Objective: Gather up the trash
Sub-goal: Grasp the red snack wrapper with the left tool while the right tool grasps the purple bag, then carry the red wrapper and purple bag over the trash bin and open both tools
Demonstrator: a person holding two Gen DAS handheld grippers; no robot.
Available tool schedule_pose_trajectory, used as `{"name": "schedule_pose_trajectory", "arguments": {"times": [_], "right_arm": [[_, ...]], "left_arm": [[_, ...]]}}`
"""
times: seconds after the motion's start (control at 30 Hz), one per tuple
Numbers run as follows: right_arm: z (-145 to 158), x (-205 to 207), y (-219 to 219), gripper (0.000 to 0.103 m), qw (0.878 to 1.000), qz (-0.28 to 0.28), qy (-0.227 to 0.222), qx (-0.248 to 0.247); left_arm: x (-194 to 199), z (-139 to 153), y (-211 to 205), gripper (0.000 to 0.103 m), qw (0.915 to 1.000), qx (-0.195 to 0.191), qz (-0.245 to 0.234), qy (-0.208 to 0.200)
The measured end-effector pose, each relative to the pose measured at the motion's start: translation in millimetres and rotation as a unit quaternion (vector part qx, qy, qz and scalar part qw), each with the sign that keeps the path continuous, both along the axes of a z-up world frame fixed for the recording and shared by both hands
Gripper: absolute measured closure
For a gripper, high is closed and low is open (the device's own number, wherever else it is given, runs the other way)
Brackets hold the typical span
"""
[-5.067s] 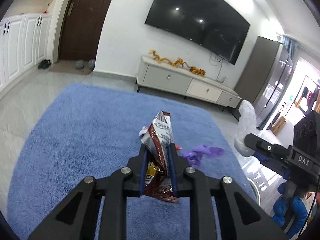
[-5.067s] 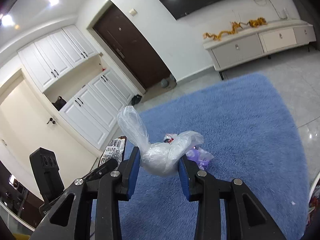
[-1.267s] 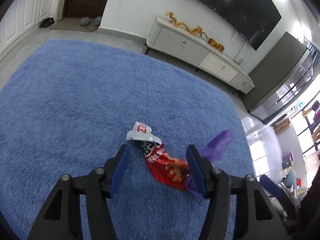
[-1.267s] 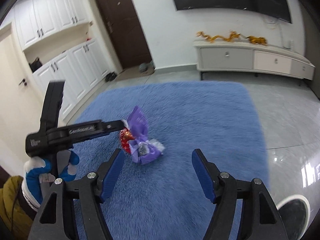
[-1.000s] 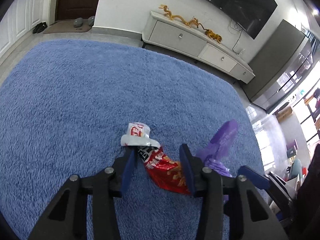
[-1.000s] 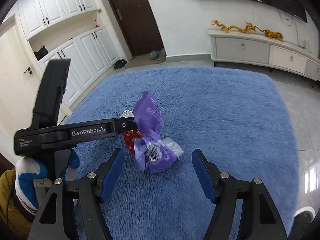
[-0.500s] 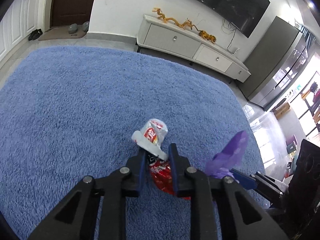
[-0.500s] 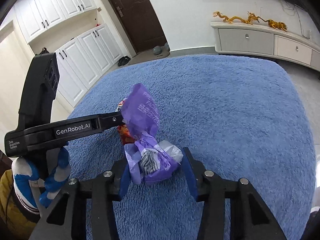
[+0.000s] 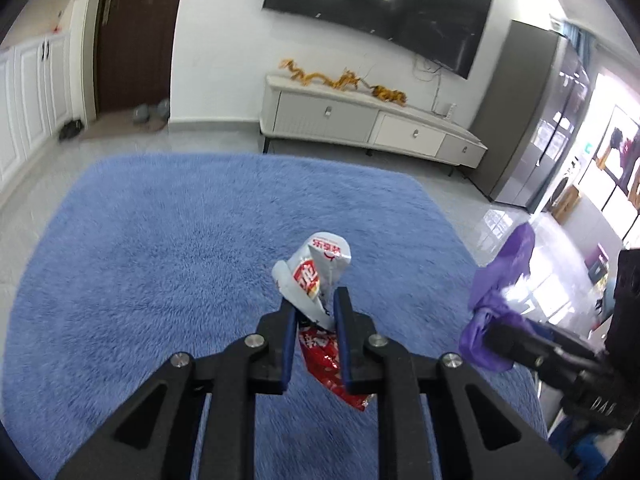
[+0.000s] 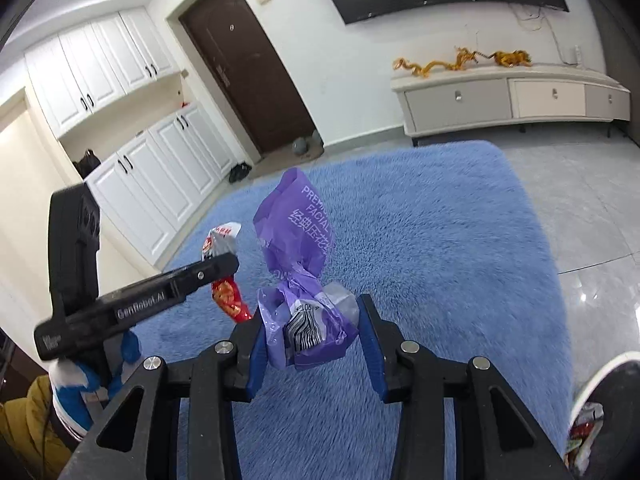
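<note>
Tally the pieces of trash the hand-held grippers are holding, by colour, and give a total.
Red and white snack wrapper, in the left hand-held gripper: 1
Purple tissue wrapper, in the right hand-held gripper: 1
Total: 2

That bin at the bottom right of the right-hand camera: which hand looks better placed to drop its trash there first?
Probably the right. The right gripper holds the purple wrapper, and the bin shows by that camera's lower right edge. The left gripper, clamping the red snack bag, sits farther left.
</note>
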State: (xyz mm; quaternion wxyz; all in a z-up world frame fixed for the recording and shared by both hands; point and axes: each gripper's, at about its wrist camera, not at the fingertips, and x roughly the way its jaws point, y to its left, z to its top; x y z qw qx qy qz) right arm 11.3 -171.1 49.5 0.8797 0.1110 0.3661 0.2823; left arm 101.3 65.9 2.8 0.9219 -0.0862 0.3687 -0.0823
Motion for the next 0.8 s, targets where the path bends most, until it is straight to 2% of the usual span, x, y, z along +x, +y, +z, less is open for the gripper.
{"name": "schedule_pose_trajectory", "arguments": {"times": [0.37, 0.8], "right_arm": [[42, -58, -37, 0.065, 0.997, -0.058, -0.040, 0.016], [59, -89, -34, 0.065, 0.996, -0.058, -0.068, 0.013]], "left_arm": [[-73, 38, -36, 0.086, 0.9959, 0.055, -0.014, -0.071], [-121, 58, -41, 0.086, 0.9904, 0.076, -0.023, -0.113]]}}
